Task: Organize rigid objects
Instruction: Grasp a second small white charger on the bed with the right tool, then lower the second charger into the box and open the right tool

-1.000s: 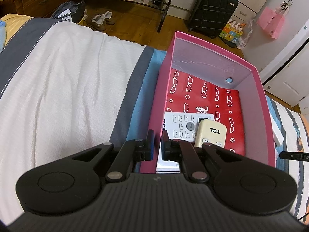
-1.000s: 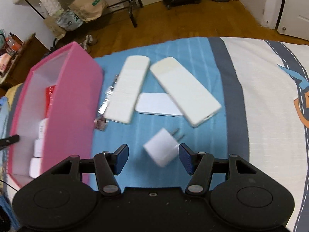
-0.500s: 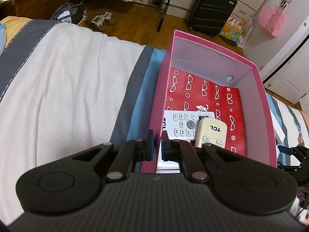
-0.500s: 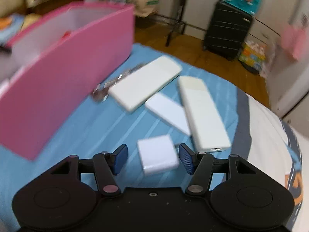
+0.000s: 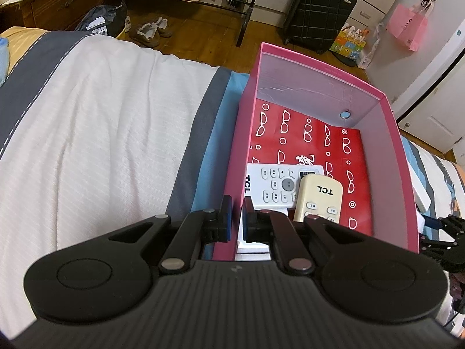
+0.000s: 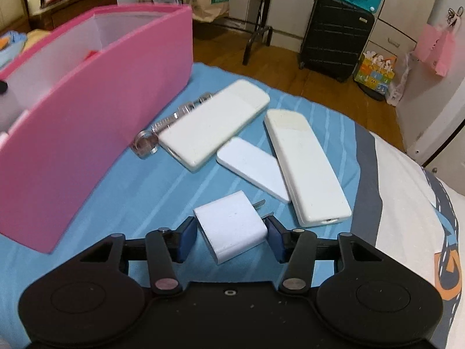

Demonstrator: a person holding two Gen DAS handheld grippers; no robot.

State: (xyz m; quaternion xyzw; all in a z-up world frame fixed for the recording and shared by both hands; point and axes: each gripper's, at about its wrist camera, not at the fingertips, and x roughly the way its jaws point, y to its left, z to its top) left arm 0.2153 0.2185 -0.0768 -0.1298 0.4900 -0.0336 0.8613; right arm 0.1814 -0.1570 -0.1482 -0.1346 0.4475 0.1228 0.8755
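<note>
Right wrist view: pink box [image 6: 96, 122] stands on the blue band of the bedspread [image 6: 122, 203], toward the bed's left side in this view, its long wall running away from the camera. Beside that wall, largest first: two long white slabs, one [image 6: 215, 122] angled toward the box, the other [image 6: 305, 165] running nearly straight away; a smaller white slab [image 6: 252, 168] between them; a clear ring-ended piece [image 6: 145, 144] at the box wall.

White plug adapter [image 6: 231, 226], smallest task item, lies directly between the pads of the right gripper [image 6: 231, 234]. Prongs point up-right, toward the right pad; body sits skewed across the jaw line. Jaws have just been closing; the right pad looks at or touching the adapter's corner, a thin gap remains at the left pad. Judged not yet clamped.

Left wrist view: left gripper [image 5: 235, 218] is clamped on the box's near-left wall, one pad outside, one inside. Two TCL remotes [image 5: 279, 184] [image 5: 319, 200] lie inside at the near end.

Judgement: right hand is nearer the adapter; the box lies to its left.
</note>
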